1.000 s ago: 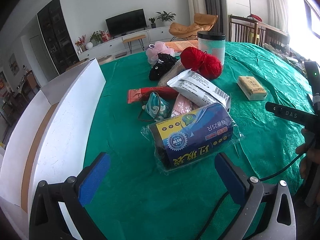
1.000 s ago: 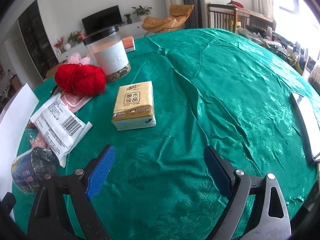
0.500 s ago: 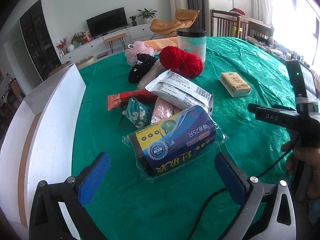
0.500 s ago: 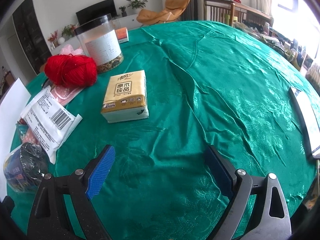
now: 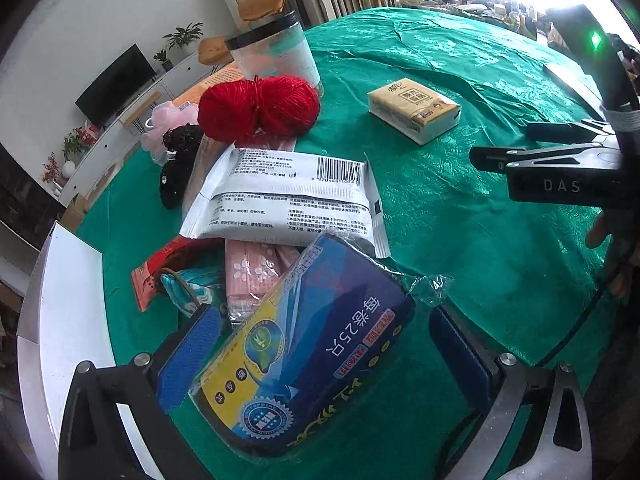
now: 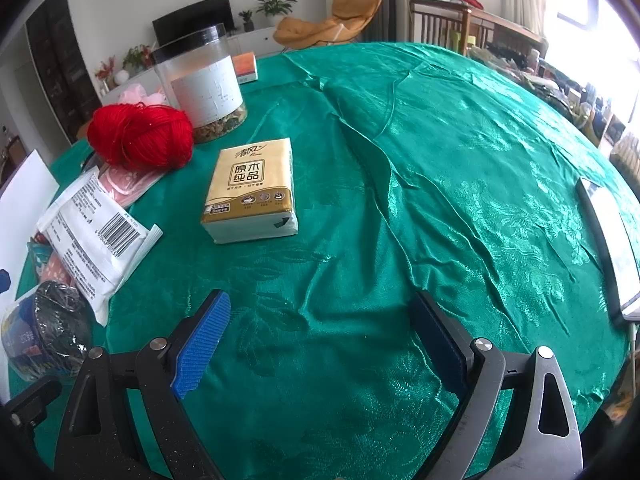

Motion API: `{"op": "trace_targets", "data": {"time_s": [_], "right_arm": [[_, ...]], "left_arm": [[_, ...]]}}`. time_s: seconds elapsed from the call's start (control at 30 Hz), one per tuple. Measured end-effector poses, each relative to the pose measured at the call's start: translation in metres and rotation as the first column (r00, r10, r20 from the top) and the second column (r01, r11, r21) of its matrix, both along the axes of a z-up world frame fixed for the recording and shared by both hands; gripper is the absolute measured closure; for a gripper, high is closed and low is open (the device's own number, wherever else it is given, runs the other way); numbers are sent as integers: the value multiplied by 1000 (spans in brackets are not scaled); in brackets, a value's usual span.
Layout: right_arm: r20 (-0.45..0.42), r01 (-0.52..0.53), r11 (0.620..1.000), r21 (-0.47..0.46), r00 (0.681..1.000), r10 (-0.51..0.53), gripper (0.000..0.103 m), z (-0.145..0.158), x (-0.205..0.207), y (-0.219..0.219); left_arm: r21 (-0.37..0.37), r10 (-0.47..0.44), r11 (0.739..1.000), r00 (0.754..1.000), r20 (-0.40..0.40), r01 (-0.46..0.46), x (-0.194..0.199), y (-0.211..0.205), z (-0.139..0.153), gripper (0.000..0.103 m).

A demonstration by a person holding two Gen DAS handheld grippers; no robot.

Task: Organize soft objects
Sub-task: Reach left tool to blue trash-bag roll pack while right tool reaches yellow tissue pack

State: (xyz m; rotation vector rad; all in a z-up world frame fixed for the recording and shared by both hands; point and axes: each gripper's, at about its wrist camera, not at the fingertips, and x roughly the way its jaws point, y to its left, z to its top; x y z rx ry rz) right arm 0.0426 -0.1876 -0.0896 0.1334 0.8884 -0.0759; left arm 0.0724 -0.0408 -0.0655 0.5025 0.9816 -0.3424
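Since a second ago, my left claw (image 5: pixel 316 356) has closed in, spread wide astride the blue bag roll (image 5: pixel 304 360), pads not yet touching, ready to grip. Centre: wipes pack (image 5: pixel 280 204), red yarn (image 5: pixel 260 106). Right: tissue pack (image 6: pixel 252 192); right claw (image 6: pixel 320 344) agape, empty, waiting.

Tablecloth (image 6: pixel 440 168): green cloth with a satin sheen, woven leaf pattern, creased.
Bin-bag roll (image 5: pixel 304 360): black film inside a glossy clear plastic wrap with a printed blue and yellow label.
Wet-wipe pack (image 5: pixel 280 204): white soft plastic, slight gloss, crimped ends.
Tissue pack (image 6: pixel 252 192): thin glossy film over paper, golden print.
Yarn ball (image 6: pixel 140 140): red, fuzzy, matt.
Jar (image 6: pixel 204 84): clear smooth plastic, black lid, matt paper label.
Left gripper (image 5: pixel 320 356) and right gripper (image 6: pixel 320 344): matt black frames with bright metal screws (pads (image 6: pixel 200 344) are ribbed blue rubber-like material).
Board (image 5: pixel 68 304): smooth, white, matt.
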Motion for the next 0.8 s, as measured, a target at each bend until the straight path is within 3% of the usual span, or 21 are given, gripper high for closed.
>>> {"op": "trace_targets", "data": {"time_s": [0.13,0.3,0.4,0.67,0.8], "right_arm": [[5,1,1000,14,1000,-1,10,1,0,-2],[9,2,1000,14,1000,-2,10,1,1,-3],[9,2,1000,11,1000,-2,10,0,1,-2],[10,2,1000,14,1000,-2,10,0,1,-2],[10,2,1000,13,1000,-2,10,0,1,-2]], "left_arm": [[69,-43,997,999,-4,43,-13,-7,-10,0],[57,-130,989,988,-86,135,-28,-9,-8,0],[103,-142,983,986,-87,151,-28,-13,-15,0],[-32,-39,999,992,-123,36,3,-2,-17,0],[-50,-29,999,991,-127,23,3,0,-17,0]]}}
